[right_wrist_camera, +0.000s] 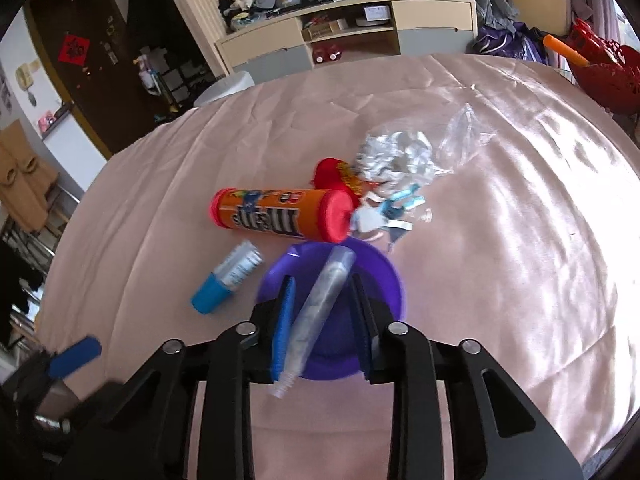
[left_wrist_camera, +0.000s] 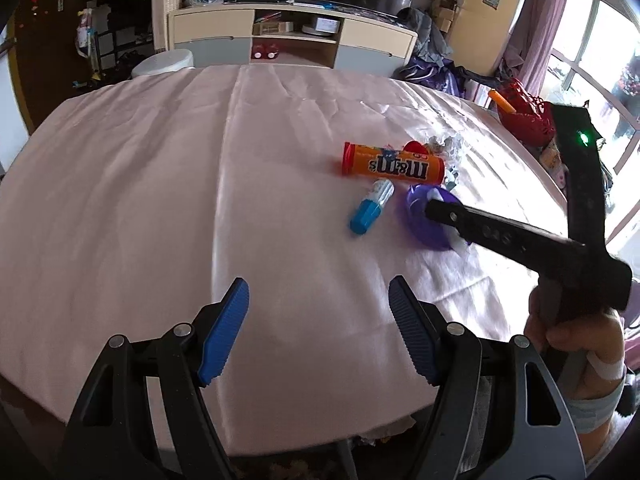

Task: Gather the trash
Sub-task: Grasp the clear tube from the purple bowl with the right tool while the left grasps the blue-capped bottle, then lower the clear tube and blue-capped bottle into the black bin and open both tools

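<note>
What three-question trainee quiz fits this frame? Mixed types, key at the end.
1. Multiple choice: what lies between the jaws of the right gripper?
A. M&M's tube
B. clear plastic tube
C. blue-capped bottle
2. True or false: the left gripper is clamped on the M&M's tube.
3. Short answer: what colour is the bowl directly under the right gripper?

Key: 1 B. 2 False: its jaws stand open over bare tablecloth, nothing between them. 3 Purple.
</note>
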